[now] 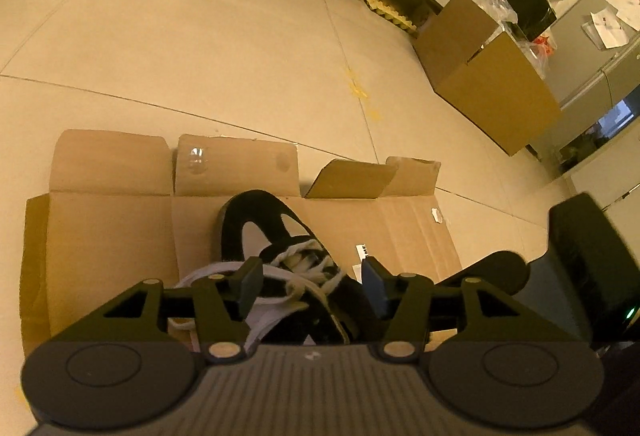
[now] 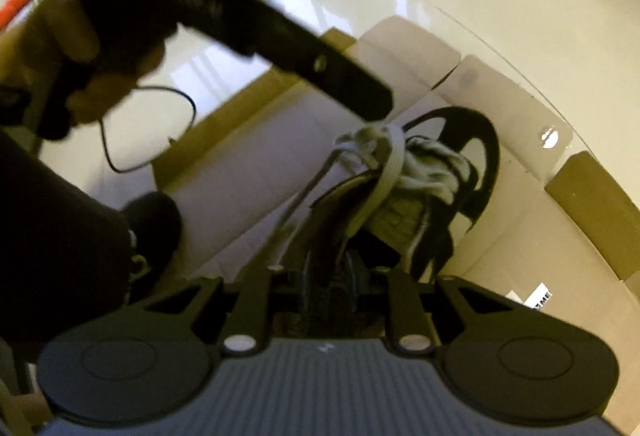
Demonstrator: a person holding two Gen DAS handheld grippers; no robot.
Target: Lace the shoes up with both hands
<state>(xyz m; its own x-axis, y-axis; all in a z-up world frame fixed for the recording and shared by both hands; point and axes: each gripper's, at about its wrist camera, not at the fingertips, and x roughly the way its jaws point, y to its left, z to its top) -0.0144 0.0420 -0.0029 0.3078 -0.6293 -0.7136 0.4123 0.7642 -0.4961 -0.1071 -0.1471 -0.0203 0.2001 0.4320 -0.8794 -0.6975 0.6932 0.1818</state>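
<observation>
The black shoe (image 1: 264, 220) lies on a flattened cardboard sheet (image 1: 108, 236) on the floor (image 1: 200, 36), directly ahead of the left claw (image 1: 312, 286) and partly under it. Its pale laces (image 1: 304, 276) bunch in a loose tangle over the tongue, between and just beyond the left claw's fingers. That claw stands moderately wide, its pads clear of the laces, nothing pinched.

In the right wrist view the shoe (image 2: 476, 156) sits just ahead of the right claw (image 2: 328, 284), whose jaws stand narrow; the picture is blurred there, and I cannot tell whether a lace (image 2: 304, 196) running down toward them is gripped. The left claw's body crosses above, its tip at the bunched laces.

A closed cardboard box (image 1: 488, 76) stands well beyond the left claw, to its right.
</observation>
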